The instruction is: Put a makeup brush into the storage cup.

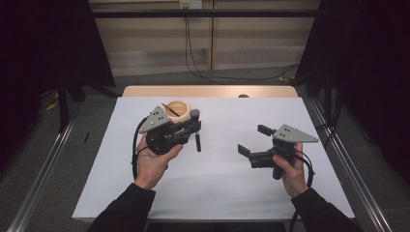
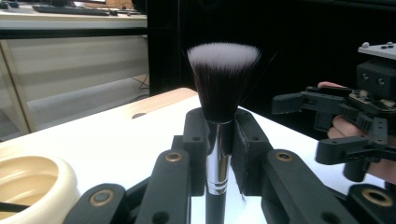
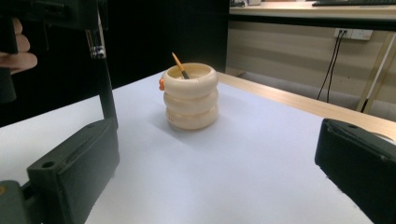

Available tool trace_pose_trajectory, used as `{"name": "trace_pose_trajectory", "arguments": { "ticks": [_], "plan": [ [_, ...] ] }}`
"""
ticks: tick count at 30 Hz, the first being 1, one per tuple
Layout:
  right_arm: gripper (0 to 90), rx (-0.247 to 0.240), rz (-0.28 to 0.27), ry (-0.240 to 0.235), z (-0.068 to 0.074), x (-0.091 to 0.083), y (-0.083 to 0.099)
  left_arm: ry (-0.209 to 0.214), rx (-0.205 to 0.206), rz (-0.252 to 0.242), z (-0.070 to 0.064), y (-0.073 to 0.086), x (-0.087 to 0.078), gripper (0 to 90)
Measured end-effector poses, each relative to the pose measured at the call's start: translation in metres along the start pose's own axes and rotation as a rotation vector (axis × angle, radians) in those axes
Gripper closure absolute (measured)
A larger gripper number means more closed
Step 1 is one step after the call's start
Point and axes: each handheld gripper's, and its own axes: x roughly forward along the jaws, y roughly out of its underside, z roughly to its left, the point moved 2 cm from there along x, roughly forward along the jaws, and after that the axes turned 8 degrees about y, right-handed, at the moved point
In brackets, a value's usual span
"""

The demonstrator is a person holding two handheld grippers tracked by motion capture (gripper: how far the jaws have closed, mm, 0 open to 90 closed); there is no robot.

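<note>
Your left gripper (image 2: 219, 154) has its jaws closed on the silver ferrule of the makeup brush (image 2: 222, 79), bristles standing above the jaws and the black handle hanging below them. The cream holder (image 3: 190, 95) sits just beside those jaws, a pencil (image 3: 179, 65) already leaning inside. Your right gripper (image 1: 252, 140) waits with jaws wide apart and empty. The ferrule is slick metal, so the brush may slip or pivot as you turn it. Lowering it carelessly could strike the rim or pencil and tip the holder on the bench (image 1: 217, 174).
</note>
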Motion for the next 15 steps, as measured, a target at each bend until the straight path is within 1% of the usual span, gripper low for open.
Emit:
{"name": "trace_pose_trajectory", "arguments": {
  "ticks": [1, 2, 3, 4, 5, 6, 7, 8, 9, 10, 11, 12, 13, 14, 15],
  "plan": [
    [0.8, 0.001, -0.023, 0.016, 0.000, -0.001, 0.001, -0.001, 0.007, 0.003, 0.002, -0.001, -0.001, 77.4],
    [1.8, 0.003, -0.057, 0.039, -0.001, -0.002, 0.004, 0.002, 0.010, 0.001, 0.003, -0.002, -0.002, 77.5],
    [1.1, -0.001, -0.040, 0.044, -0.002, -0.002, 0.006, -0.002, 0.005, -0.002, 0.004, -0.002, -0.003, 77.5],
    [1.0, 0.024, -0.028, 0.040, -0.003, -0.003, 0.007, -0.007, 0.000, -0.006, 0.005, -0.003, -0.004, 77.5],
    [1.4, 0.057, -0.034, 0.035, -0.004, -0.004, 0.008, -0.010, -0.001, -0.004, 0.007, -0.003, -0.005, 77.5],
    [1.4, 0.063, -0.040, 0.038, -0.004, -0.006, 0.008, -0.012, 0.004, -0.002, 0.008, -0.004, -0.006, 77.5],
    [1.3, 0.046, -0.038, 0.044, -0.004, -0.008, 0.008, -0.013, 0.005, -0.003, 0.009, -0.004, -0.007, 77.5],
    [1.4, 0.051, -0.040, 0.047, -0.004, -0.010, 0.009, -0.029, 0.009, 0.003, 0.009, -0.005, -0.007, 77.5],
    [1.4, 0.064, -0.037, 0.040, -0.003, -0.011, 0.010, -0.029, 0.016, 0.011, 0.010, -0.005, -0.007, 77.5],
    [1.4, 0.070, -0.032, 0.039, -0.003, -0.013, 0.011, -0.018, 0.015, 0.010, 0.011, -0.006, -0.008, 77.5],
    [1.4, 0.063, -0.029, 0.048, -0.003, -0.015, 0.013, -0.026, 0.010, 0.006, 0.012, -0.007, -0.008, 77.5],
    [1.4, 0.051, -0.028, 0.056, -0.003, -0.017, 0.015, -0.021, 0.015, 0.005, 0.013, -0.007, -0.009, 77.4],
    [1.4, 0.046, -0.020, 0.060, -0.004, -0.018, 0.017, -0.035, 0.011, 0.006, 0.014, -0.008, -0.009, 77.4],
    [1.4, 0.048, -0.018, 0.068, -0.005, -0.021, 0.019, -0.027, 0.012, 0.000, 0.015, -0.009, -0.009, 77.4],
    [1.7, 0.049, -0.021, 0.075, -0.007, -0.022, 0.021, -0.038, 0.009, -0.001, 0.016, -0.010, -0.010, 77.5]
  ]
}}
